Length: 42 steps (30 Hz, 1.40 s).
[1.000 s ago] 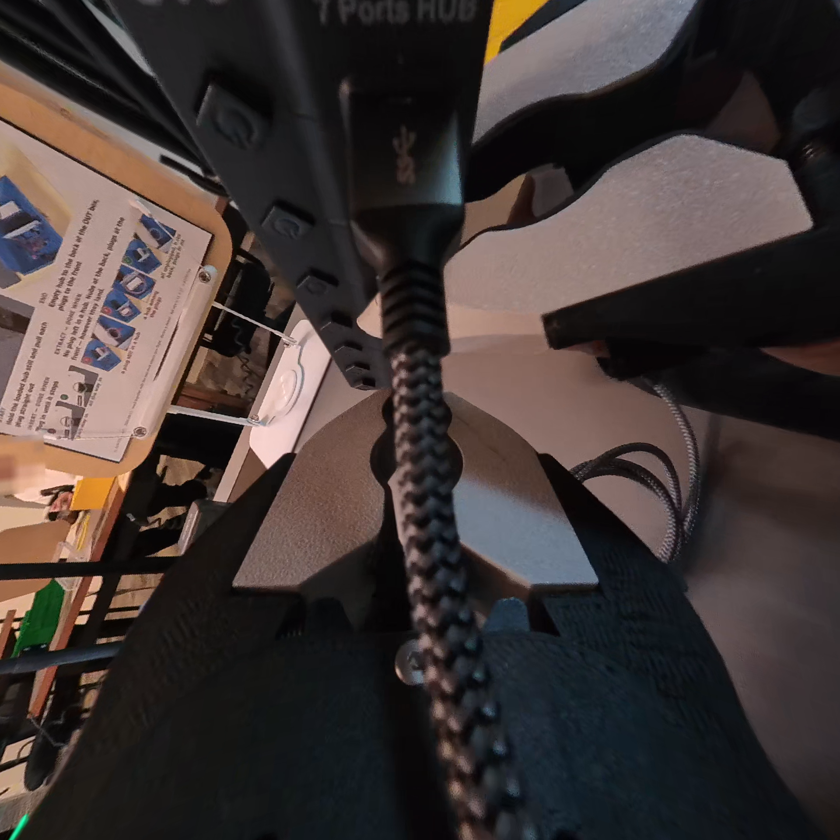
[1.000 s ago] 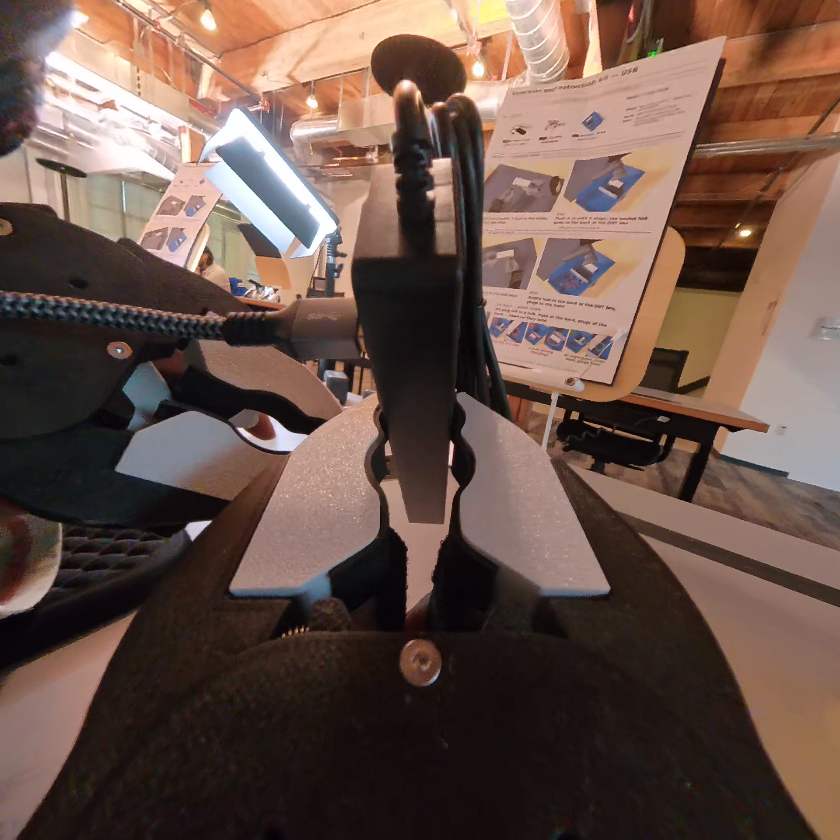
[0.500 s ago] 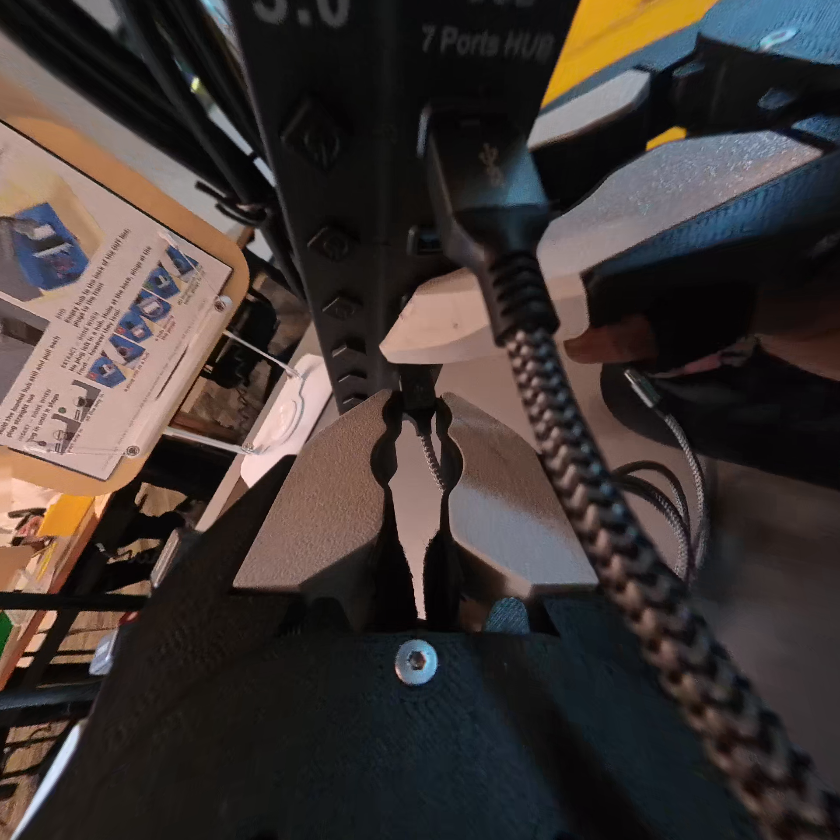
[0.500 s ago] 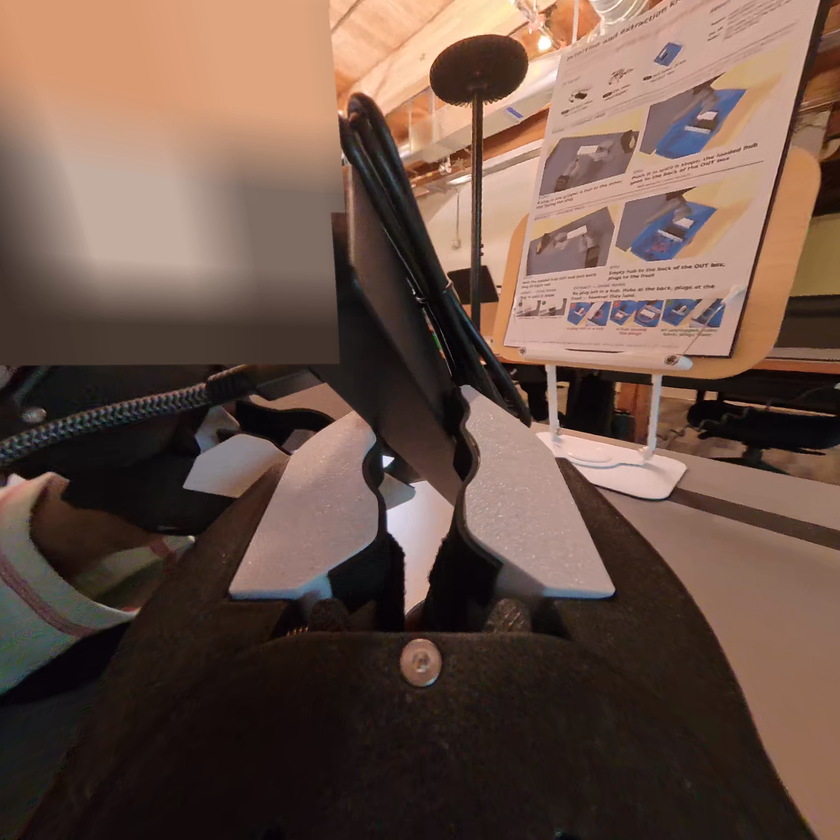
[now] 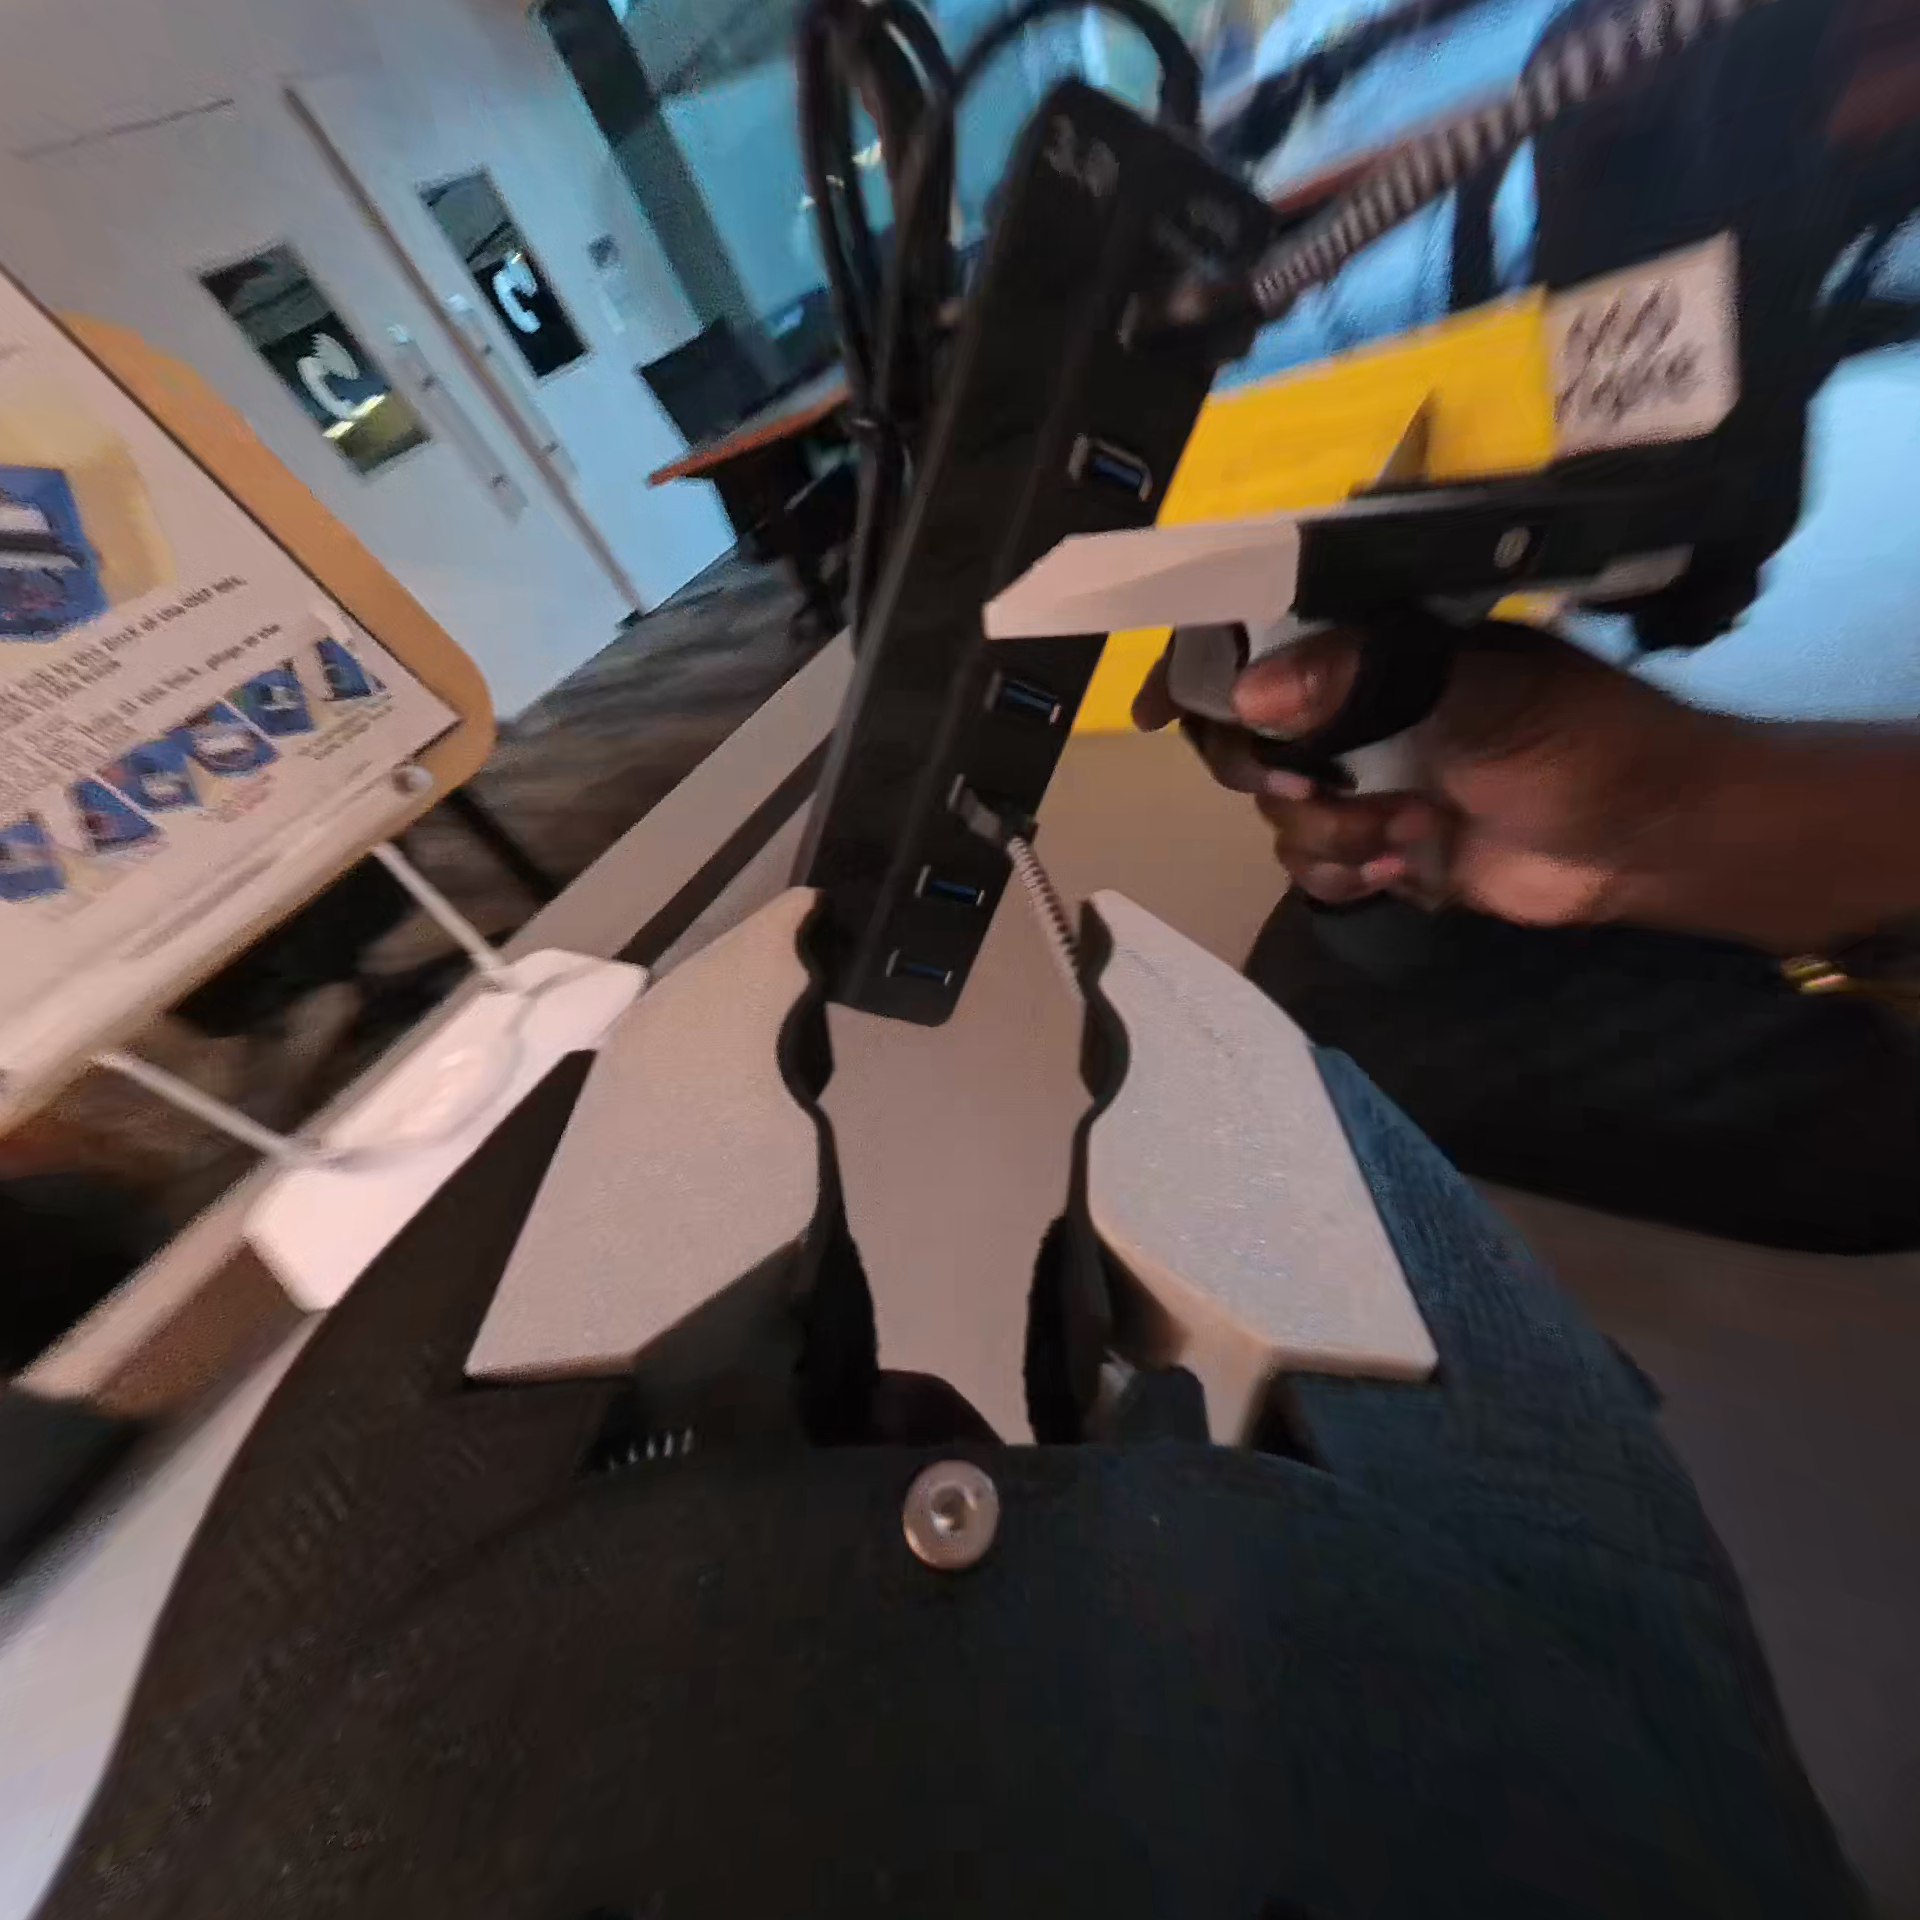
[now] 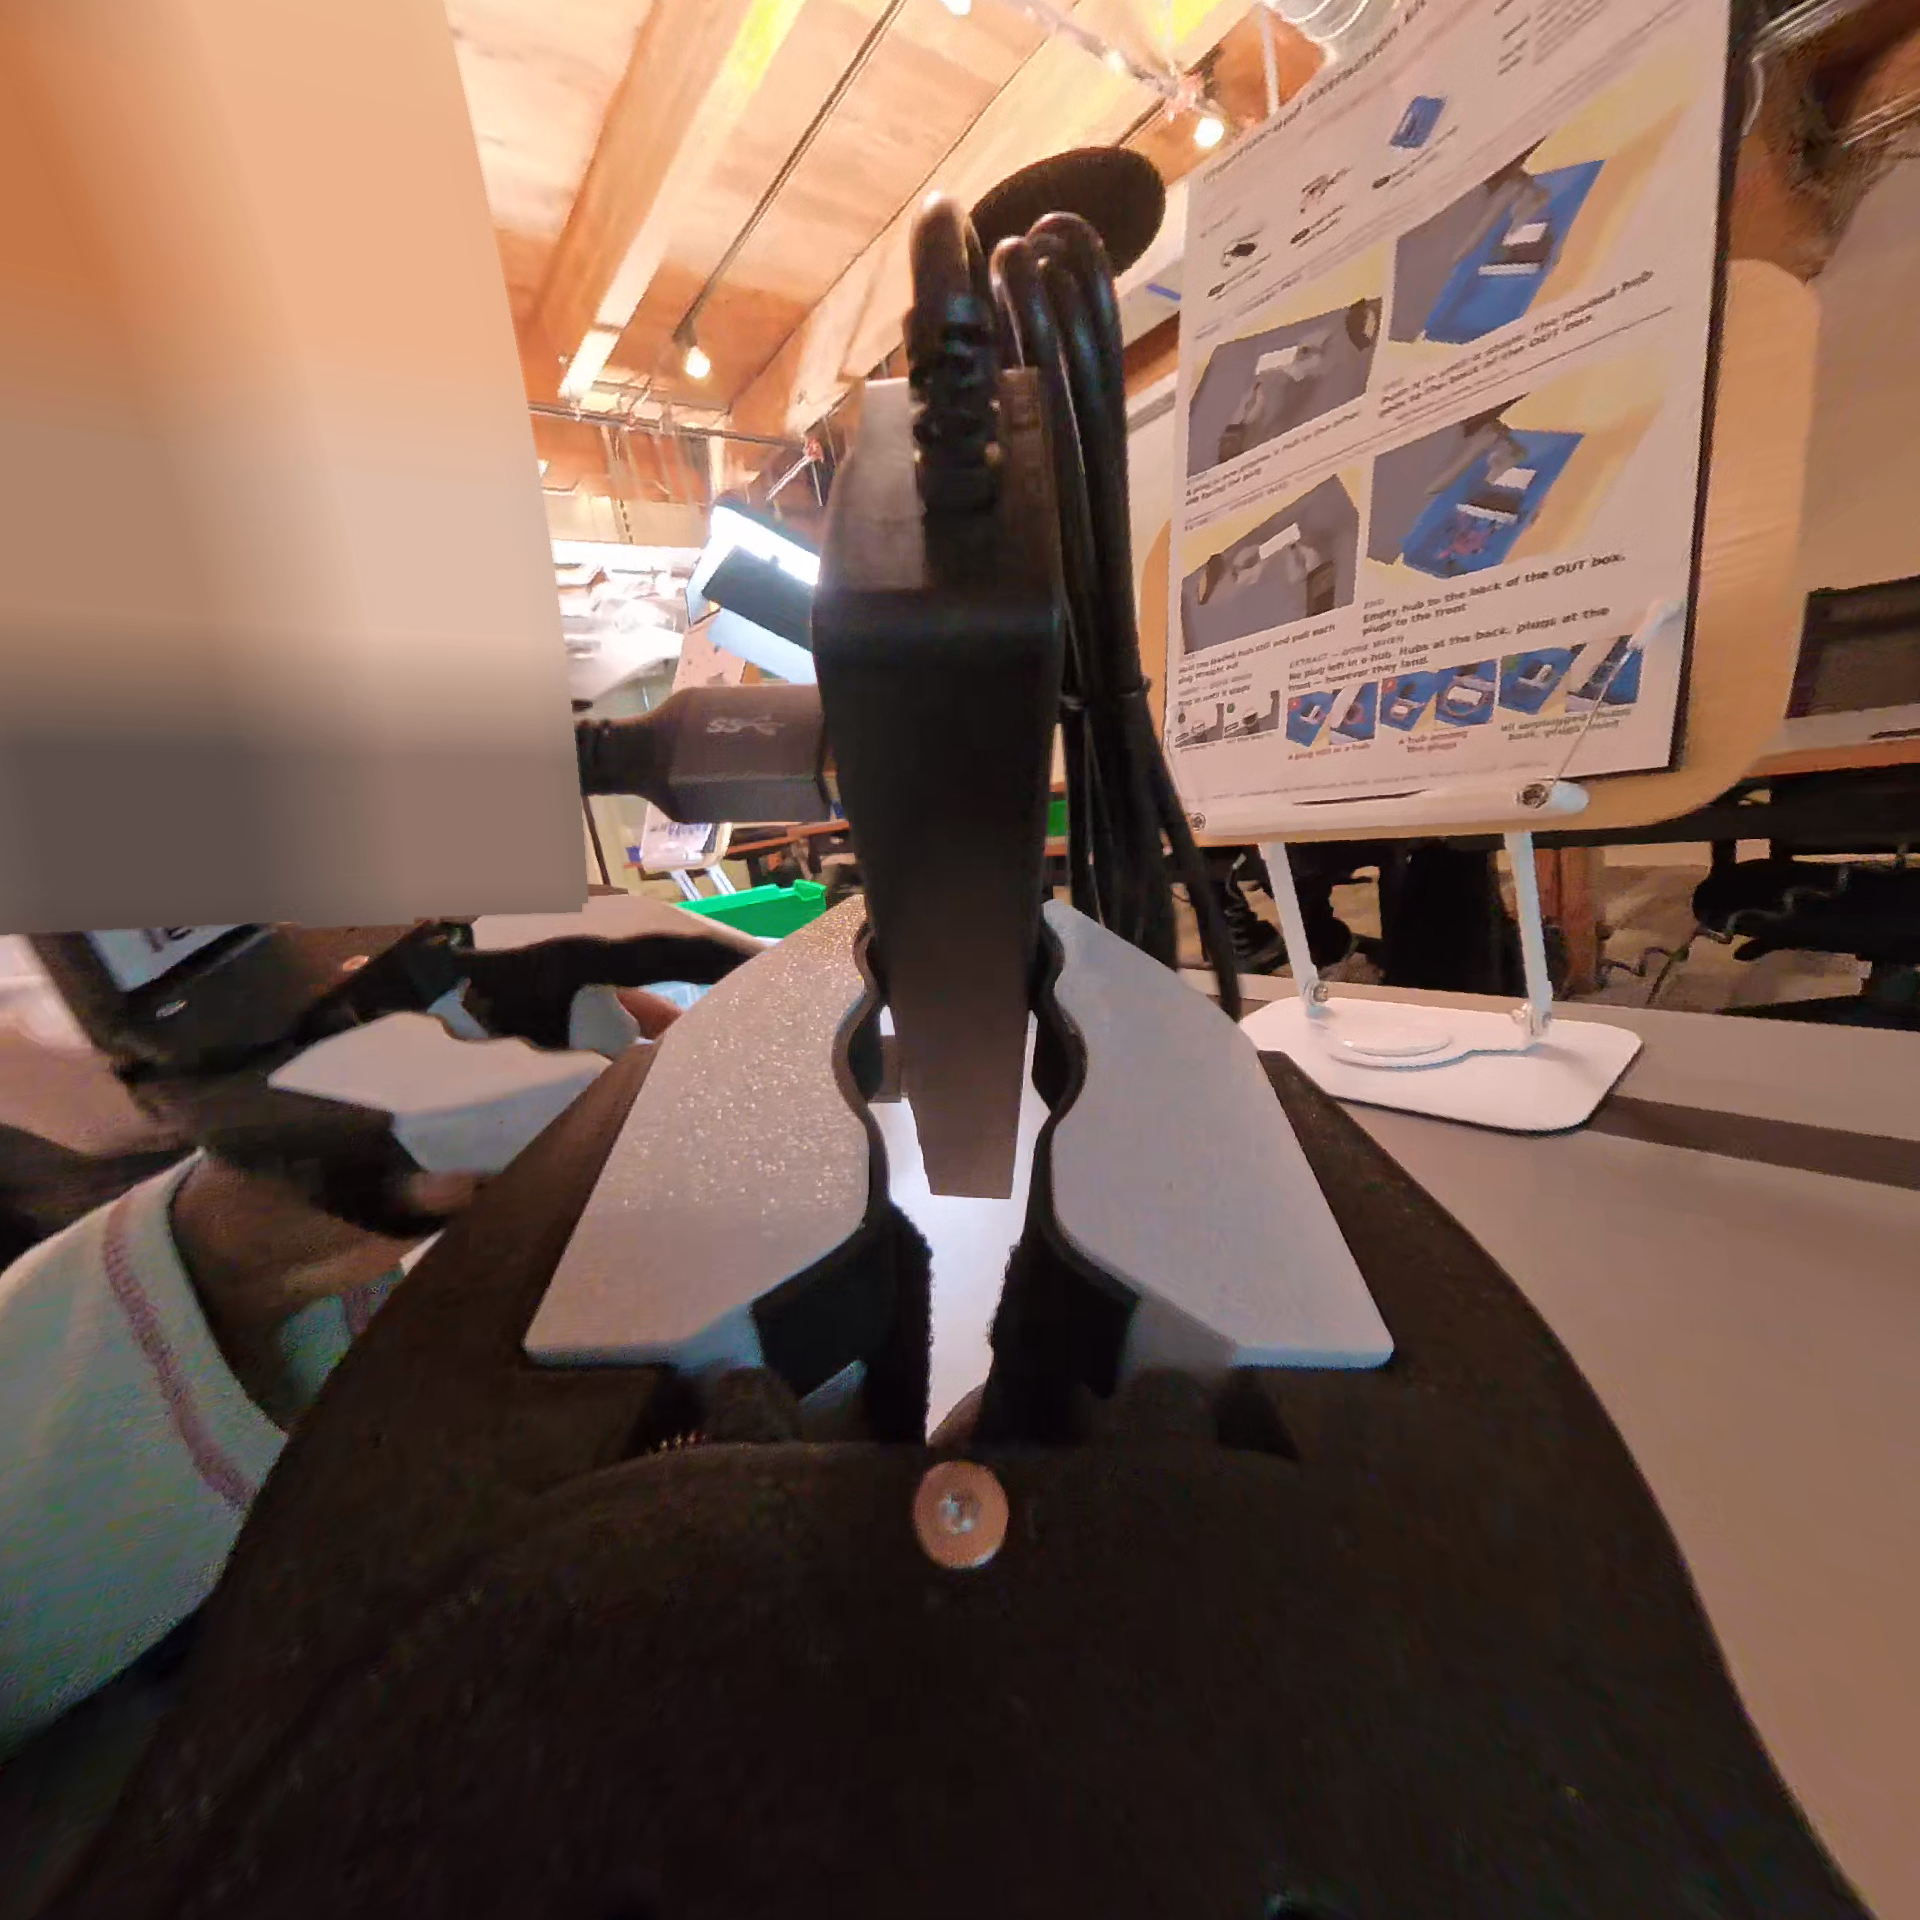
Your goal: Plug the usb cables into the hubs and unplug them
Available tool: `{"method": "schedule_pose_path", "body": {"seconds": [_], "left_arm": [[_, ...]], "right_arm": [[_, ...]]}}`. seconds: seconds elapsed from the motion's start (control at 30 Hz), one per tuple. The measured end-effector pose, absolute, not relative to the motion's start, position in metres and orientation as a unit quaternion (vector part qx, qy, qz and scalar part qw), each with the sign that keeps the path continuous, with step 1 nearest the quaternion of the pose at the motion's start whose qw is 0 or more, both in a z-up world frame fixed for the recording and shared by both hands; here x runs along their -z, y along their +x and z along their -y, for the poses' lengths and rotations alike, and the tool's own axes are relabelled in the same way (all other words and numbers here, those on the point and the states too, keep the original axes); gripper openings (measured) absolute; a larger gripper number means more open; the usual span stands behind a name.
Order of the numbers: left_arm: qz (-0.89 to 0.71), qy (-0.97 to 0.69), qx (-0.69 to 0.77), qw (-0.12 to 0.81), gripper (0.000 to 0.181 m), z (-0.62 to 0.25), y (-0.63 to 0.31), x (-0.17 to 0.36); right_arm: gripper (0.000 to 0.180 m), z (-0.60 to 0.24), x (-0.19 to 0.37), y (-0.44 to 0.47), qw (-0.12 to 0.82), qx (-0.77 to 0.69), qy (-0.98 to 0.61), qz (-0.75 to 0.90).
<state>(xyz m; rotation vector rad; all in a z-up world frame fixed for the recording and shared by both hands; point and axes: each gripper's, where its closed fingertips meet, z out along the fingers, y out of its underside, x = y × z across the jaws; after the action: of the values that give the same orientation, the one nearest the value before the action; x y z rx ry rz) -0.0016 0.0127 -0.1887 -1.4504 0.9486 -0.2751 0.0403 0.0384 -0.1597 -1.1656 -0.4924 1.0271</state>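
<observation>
The right gripper (image 6: pixel 956 1049) sits close in its own view; its jaws are pressed tight on the low end of the black hub (image 6: pixel 940 748), which stands up tall above the grey desk (image 6: pixel 1662 1299); a dark grey plug (image 6: pixel 743 753) is pushed into the left side of the hub, and its cord runs off to the left behind a blurred patch; black cords (image 6: pixel 1081 520) loop over the top of the hub and hang down its right side; lower left, a hand (image 6: pixel 301 1226) in a pale sleeve holds the other tool.

In the left wrist view, the left gripper (image 5: pixel 951 987) has its jaws wide apart and holds nothing; the low end of the hub (image 5: pixel 1029 582) shows just past the tips, with blue ports down its face; a thin silver cable (image 5: pixel 1049 914) hangs from a port, close by the right tip; the braided cable (image 5: pixel 1392 197) leaves the top of the hub toward the upper right; the right gripper's (image 5: pixel 1143 582) pale tip lies across the middle of the hub.

Farther back, near the far edge of the desk, a picture sheet (image 6: pixel 1444 457) stands on a white stand (image 6: pixel 1455 1060).
</observation>
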Motion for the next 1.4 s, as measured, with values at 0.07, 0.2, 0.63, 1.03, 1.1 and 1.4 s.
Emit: {"method": "schedule_pose_path", "body": {"seconds": [0.07, 0.2, 0.63, 1.03, 1.1, 1.4], "left_arm": [[-0.36, -0.627, 0.247, 0.645, 0.054, -0.005, -0.014, 0.173], [-0.2, -0.589, 0.382, 0.684, 0.056, -0.008, -0.071, 0.145], [-0.089, -0.543, 0.21, 0.808, 0.052, -0.009, -0.141, 0.148], [-0.103, -0.534, 0.172, 0.821, 0.047, 0.001, -0.143, 0.126], [-0.103, -0.541, 0.17, 0.817, 0.047, 0.0, -0.144, 0.126], [-0.122, -0.565, 0.152, 0.802, 0.047, -0.003, -0.142, 0.129]], "right_arm": [[0.025, -0.043, 0.153, 0.046, 0.686, -0.446, -0.525, 0.234], [0.025, -0.059, 0.118, 0.072, 0.707, -0.402, -0.528, 0.244], [0.026, -0.127, -0.042, 0.241, 0.835, -0.05, -0.53, 0.144], [0.025, -0.191, 0.067, 0.357, 0.697, 0.254, -0.666, 0.076], [0.026, -0.196, 0.092, 0.363, 0.661, 0.27, -0.695, 0.083], [0.025, -0.204, 0.2, 0.381, 0.442, 0.212, -0.867, 0.088]]}}
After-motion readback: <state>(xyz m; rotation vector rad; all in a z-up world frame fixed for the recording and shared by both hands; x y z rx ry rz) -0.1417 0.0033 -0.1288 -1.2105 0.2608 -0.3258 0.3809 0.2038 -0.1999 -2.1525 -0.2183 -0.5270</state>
